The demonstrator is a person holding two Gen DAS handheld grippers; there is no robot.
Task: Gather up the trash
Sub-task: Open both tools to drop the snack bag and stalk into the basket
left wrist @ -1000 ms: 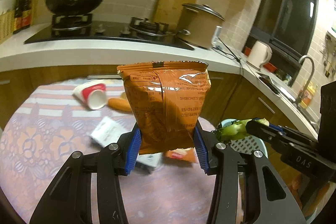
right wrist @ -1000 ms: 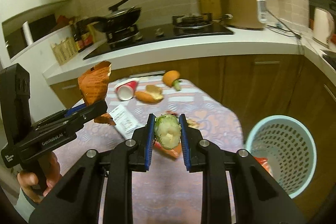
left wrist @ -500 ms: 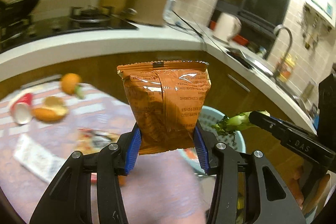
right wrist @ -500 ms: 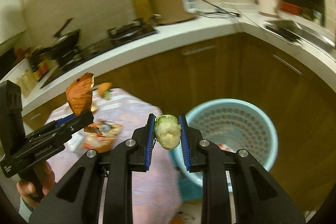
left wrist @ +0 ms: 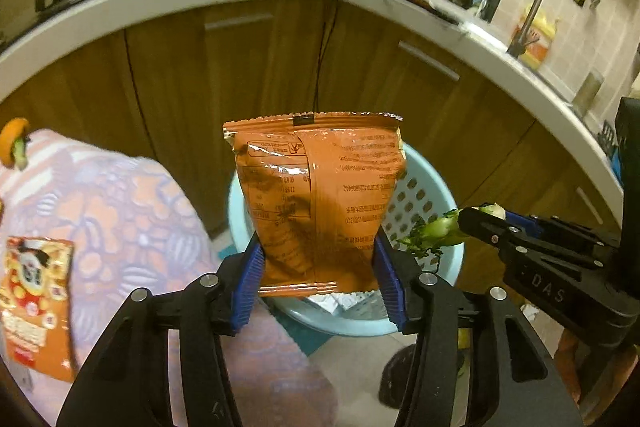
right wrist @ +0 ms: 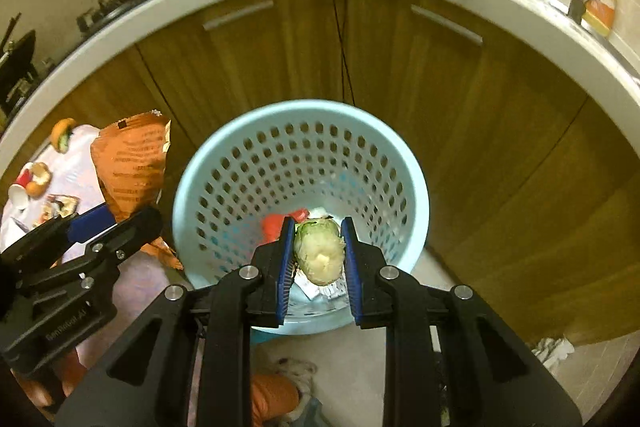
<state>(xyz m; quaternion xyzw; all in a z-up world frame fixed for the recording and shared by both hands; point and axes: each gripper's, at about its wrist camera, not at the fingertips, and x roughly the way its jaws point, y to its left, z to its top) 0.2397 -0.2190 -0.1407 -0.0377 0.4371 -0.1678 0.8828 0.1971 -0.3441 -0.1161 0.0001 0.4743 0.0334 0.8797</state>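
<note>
**Both grippers loaded, right one over the bin**

Right, here is where I stand. My right gripper [right wrist: 317,257] is clamped on a pale green vegetable stump [right wrist: 319,251], cut end facing the camera, blue pads tight on either side. Directly beyond and below it sits the light blue perforated plastic waste basket [right wrist: 224,163] on the floor in the corner of the wooden cabinets, with red and white scraps already at the bottom. The stump appears to hang inside the rim's outline, towards the near wall, so I judge a plain release would land it in the basket.

My left gripper [left wrist: 318,277] is closed on the lower end of a crinkled orange foil snack bag [left wrist: 320,195], which stands upright, long axis vertical, sealed edge on top. From the left wrist view the basket [left wrist: 436,195] lies behind the bag, mostly hidden by it. From the right wrist view the bag [right wrist: 130,171] hangs left of the rim, apparently outside it, over the edge of the flowered tablecloth [left wrist: 132,211].

So the right gripper is the nearer one and, I think, should let go first; the left needs to travel rightward over the opening before releasing. More litter waits on the table: a printed orange wrapper [left wrist: 36,307] and a red paper cup [right wrist: 20,189] among it.
</note>
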